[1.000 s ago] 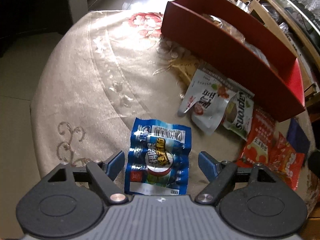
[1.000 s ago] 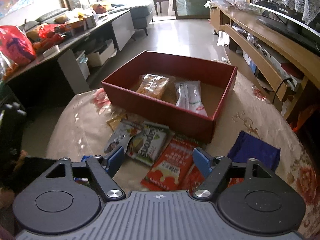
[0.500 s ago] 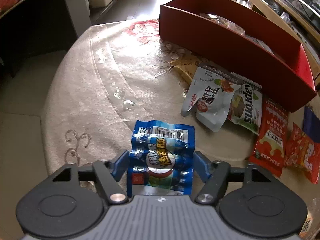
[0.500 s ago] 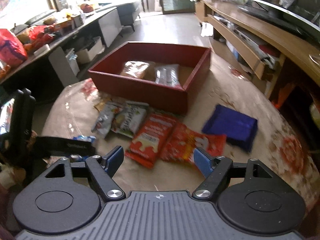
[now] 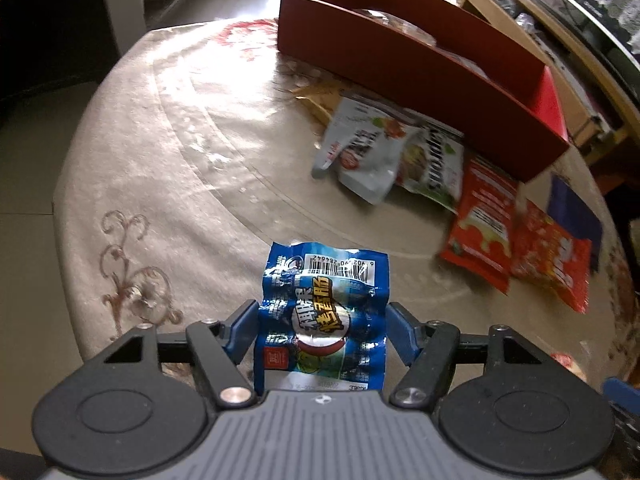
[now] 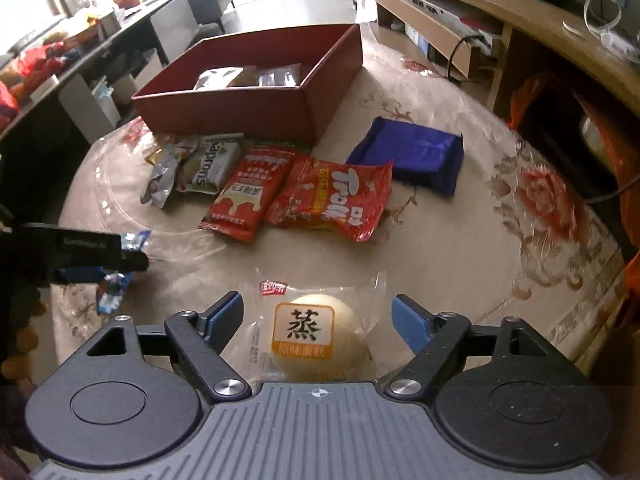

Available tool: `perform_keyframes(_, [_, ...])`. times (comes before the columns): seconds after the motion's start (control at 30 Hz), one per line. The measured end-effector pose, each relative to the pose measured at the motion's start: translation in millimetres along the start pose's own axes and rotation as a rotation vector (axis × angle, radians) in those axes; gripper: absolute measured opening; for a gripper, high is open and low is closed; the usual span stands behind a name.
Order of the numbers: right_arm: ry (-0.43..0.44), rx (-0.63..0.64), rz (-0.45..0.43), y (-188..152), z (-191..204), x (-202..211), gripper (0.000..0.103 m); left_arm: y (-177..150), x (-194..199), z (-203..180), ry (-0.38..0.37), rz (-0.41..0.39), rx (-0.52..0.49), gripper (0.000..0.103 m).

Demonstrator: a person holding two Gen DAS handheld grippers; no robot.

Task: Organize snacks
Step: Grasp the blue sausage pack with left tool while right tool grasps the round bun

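My left gripper (image 5: pixel 322 316) is shut on a blue snack packet (image 5: pixel 324 280), with a pad pressed against each of its crumpled sides, just above the beige tablecloth. My right gripper (image 6: pixel 318 312) is open and its jaws are opening wider. A round steamed cake in a clear wrapper (image 6: pixel 316 332) lies on the cloth between its fingers, untouched. The red box (image 6: pixel 240 112) at the back of the table holds a few packets (image 6: pixel 248 76). The box also shows in the left wrist view (image 5: pixel 400 60).
Loose snacks lie in front of the box: a grey pouch (image 6: pixel 160 180), a green wafer pack (image 6: pixel 212 164), two red packets (image 6: pixel 248 192) (image 6: pixel 332 200) and a dark blue pack (image 6: pixel 412 152). The round table's edge (image 5: pixel 68 208) drops to the floor at left. Wooden shelving stands at the right.
The left jaws closed onto the blue packet and moved it a little. The right gripper swung back and down over the steamed cake, and its jaws spread wider.
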State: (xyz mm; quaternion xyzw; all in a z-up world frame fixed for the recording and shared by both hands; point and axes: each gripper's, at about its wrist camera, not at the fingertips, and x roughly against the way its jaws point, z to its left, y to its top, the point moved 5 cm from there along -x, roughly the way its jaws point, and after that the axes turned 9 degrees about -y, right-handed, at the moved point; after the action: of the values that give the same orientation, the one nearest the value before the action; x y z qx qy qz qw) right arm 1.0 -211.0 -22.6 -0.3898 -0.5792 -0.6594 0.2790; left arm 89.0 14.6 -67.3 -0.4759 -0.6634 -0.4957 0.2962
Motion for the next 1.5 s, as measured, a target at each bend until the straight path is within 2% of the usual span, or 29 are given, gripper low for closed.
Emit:
perform_keyframes(0.07, [0.02, -0.036, 0.033, -4, -4, -4, 0.086, -2, 1, -3, -0.016, 0.008, -0.003, 0.069])
perform_keyframes(0.17, [-0.015, -0.049, 0.076, -11, -7, -14, 0.086, -2, 1, -4, -0.032, 0.01, -0.001, 0.069])
perform_keyframes(0.23, [0.011, -0.062, 0.115, -15, -2, -22, 0.089, 0, 3, -3, -0.04, 0.007, 0.009, 0.069])
perform_keyframes(0.3, [0.091, -0.084, 0.156, -20, 8, -23, 0.089, 1, 7, 1, -0.048, 0.0, 0.02, 0.069])
perform_keyframes(0.4, [0.302, -0.134, 0.186, -26, 27, -11, 0.087, 4, 8, 6, -0.054, -0.005, 0.032, 0.069])
perform_keyframes(0.43, [0.325, -0.128, 0.174, -26, 31, -5, 0.087, 4, 9, 8, -0.053, -0.006, 0.034, 0.069])
perform_keyframes(0.47, [0.304, -0.103, 0.149, -25, 33, 1, 0.087, 4, 9, 10, -0.051, -0.006, 0.037, 0.069])
perform_keyframes(0.53, [0.168, -0.004, 0.07, -21, 36, 8, 0.088, 4, 9, 13, -0.048, -0.005, 0.044, 0.069])
perform_keyframes(0.6, [0.032, 0.086, 0.044, -16, 38, 4, 0.088, 4, 10, 14, -0.047, -0.004, 0.048, 0.069])
perform_keyframes(0.63, [-0.005, 0.095, 0.047, -15, 40, 0, 0.088, 4, 10, 14, -0.047, -0.004, 0.048, 0.069])
perform_keyframes(0.77, [0.024, 0.097, 0.103, -12, 56, -19, 0.088, 2, 9, 11, -0.047, 0.004, 0.028, 0.069])
perform_keyframes(0.9, [-0.023, 0.153, 0.092, -6, 70, -29, 0.088, 0, 2, 12, -0.017, 0.018, 0.009, 0.069])
perform_keyframes(1.03, [-0.048, 0.174, 0.132, -6, 73, -51, 0.087, -2, -3, 7, 0.022, 0.015, -0.043, 0.069])
perform_keyframes(1.13, [-0.062, 0.201, 0.13, -8, 75, -55, 0.089, -2, -6, 3, 0.033, 0.014, -0.067, 0.08])
perform_keyframes(1.23, [-0.063, 0.225, 0.125, -11, 78, -56, 0.093, -4, -8, -1, 0.052, 0.01, -0.097, 0.083])
perform_keyframes(1.33, [-0.057, 0.252, 0.116, -15, 81, -57, 0.098, -6, -11, 2, 0.122, 0.005, -0.135, 0.087])
perform_keyframes(1.4, [-0.048, 0.261, 0.12, -17, 81, -56, 0.103, -5, -10, 5, 0.126, 0.003, -0.134, 0.087])
perform_keyframes(1.5, [-0.043, 0.254, 0.13, -17, 78, -56, 0.103, -5, -10, 5, 0.138, 0.014, -0.126, 0.086])
